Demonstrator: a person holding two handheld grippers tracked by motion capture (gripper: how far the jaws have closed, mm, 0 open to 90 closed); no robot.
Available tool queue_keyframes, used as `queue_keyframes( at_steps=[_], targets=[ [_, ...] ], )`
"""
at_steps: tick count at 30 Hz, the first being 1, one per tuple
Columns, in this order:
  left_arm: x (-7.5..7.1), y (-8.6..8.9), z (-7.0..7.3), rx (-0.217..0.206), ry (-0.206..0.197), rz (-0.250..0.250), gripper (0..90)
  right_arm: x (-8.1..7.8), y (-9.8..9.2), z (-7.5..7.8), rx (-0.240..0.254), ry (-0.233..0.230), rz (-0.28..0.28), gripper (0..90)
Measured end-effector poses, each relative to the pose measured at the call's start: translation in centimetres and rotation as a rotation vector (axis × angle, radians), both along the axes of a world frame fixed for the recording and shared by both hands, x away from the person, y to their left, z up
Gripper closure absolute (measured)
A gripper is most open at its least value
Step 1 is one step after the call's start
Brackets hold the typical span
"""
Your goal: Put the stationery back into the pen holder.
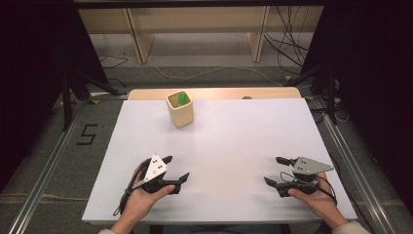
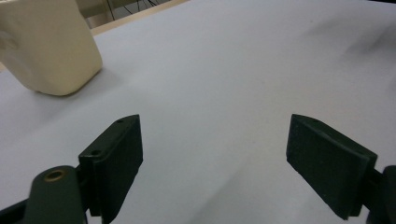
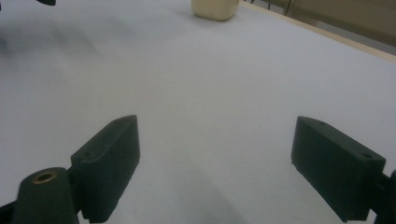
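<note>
A cream square cup (image 1: 180, 110) stands upright near the far edge of the white table top (image 1: 219, 146), with a green object (image 1: 182, 98) sticking up inside it. My left gripper (image 1: 176, 168) rests low at the near left, held in a hand, open with nothing between its jaws. At the near right my right gripper (image 1: 274, 170) is also hand-held and open, empty. In the left gripper view the cup (image 2: 49, 46) sits ahead at upper left of my left gripper (image 2: 212, 158). The right gripper view has the cup (image 3: 215, 9) far off at the top, beyond my right gripper (image 3: 215, 163).
Behind the white top lies a wooden strip (image 1: 214, 92) of the table. Beyond it stand pale wooden shelf legs (image 1: 139, 39) and loose cables (image 1: 287, 48) on the floor. Metal rails (image 1: 44, 165) run along both sides; a "5" mark (image 1: 86, 134) is on the floor at left.
</note>
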State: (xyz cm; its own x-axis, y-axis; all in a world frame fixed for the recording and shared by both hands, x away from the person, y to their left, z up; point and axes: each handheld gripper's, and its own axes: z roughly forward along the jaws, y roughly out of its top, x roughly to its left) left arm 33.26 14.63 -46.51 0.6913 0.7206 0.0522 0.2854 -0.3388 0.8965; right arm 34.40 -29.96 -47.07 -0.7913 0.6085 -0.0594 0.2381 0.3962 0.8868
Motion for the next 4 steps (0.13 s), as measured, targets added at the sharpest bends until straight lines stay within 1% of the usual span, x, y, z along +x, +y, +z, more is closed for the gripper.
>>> queue_keyframes(
  at_steps=[2,4],
  targets=[
    [-0.13,-0.19,-0.13,0.010,0.009,-0.015,18.5,-0.01,0.00,0.00,0.000,0.001,0.003,16.3],
    [-0.15,-0.50,-0.16,0.013,0.009,-0.029,18.5,-0.01,0.01,-0.01,-0.001,0.004,0.005,16.3]
  ],
)
